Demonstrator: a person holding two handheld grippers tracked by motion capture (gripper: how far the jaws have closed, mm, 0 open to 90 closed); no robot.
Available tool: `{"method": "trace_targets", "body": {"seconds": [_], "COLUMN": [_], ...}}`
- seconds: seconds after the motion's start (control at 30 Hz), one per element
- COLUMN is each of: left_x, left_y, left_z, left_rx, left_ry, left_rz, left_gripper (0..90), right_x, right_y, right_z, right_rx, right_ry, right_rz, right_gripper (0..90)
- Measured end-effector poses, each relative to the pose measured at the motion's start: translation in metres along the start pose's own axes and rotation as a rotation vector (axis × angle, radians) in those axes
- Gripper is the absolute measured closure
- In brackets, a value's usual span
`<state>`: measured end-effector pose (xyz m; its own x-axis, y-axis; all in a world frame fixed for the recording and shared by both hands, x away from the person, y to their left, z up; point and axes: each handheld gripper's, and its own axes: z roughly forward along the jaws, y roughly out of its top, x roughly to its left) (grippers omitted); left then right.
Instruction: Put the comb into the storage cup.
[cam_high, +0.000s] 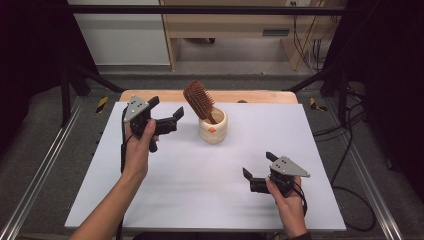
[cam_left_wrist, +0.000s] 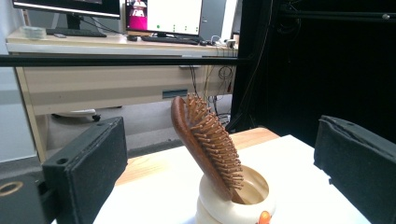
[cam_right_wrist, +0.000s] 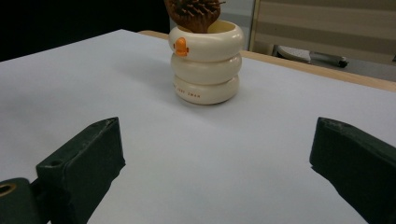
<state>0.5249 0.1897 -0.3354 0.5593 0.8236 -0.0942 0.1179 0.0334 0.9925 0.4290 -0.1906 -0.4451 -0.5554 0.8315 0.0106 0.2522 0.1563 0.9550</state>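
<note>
A brown wooden hairbrush (cam_high: 198, 101) (cam_left_wrist: 205, 140) stands handle-down in a cream ribbed cup (cam_high: 213, 126) (cam_left_wrist: 233, 205) (cam_right_wrist: 206, 63) with a small orange mark, at the back middle of the white sheet. My left gripper (cam_high: 167, 111) (cam_left_wrist: 219, 168) is held just left of the brush head, a little above the table, open, jaws pointing at the brush without touching it. My right gripper (cam_high: 259, 166) (cam_right_wrist: 215, 172) hovers low near the front right, open and holding nothing, pointing toward the cup from some distance.
The white sheet (cam_high: 200, 190) covers a wooden table whose edge (cam_high: 250, 96) shows at the back. Black frame bars and cables (cam_high: 345, 130) run beside the table. A desk with monitors (cam_left_wrist: 140, 18) stands beyond it.
</note>
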Motion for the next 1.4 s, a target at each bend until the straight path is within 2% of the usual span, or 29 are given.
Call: {"method": "trace_targets", "body": {"seconds": [0.3,0.53,0.8,0.93,1.2,1.4], "left_x": [0.006,0.006,0.008,0.014,0.028,0.041], "left_y": [-0.001,0.001,-0.002,-0.003,-0.008,-0.012], "left_z": [-0.016,-0.028,-0.047,-0.057,-0.082,-0.103], "left_rx": [0.000,0.010,0.016,0.010,0.012,0.011], "left_ry": [0.010,0.011,0.012,0.021,0.041,0.071], "left_rz": [-0.010,-0.001,0.005,-0.003,-0.006,-0.017], "left_gripper": [2.7,2.8,2.8,2.8,2.8,2.8], "right_x": [0.000,0.001,0.000,-0.002,-0.014,-0.024], "right_y": [0.000,-0.001,-0.002,-0.003,-0.001,0.005], "right_z": [-0.001,-0.001,-0.003,-0.007,-0.013,-0.021], "right_rx": [-0.020,-0.043,-0.039,-0.040,-0.049,-0.041], "right_ry": [-0.008,-0.014,0.000,0.007,0.014,-0.011], "right_rz": [-0.017,-0.036,-0.040,-0.034,0.028,0.018], "right_gripper": [3.2,3.1,3.1,3.2,3.8,4.6]}}
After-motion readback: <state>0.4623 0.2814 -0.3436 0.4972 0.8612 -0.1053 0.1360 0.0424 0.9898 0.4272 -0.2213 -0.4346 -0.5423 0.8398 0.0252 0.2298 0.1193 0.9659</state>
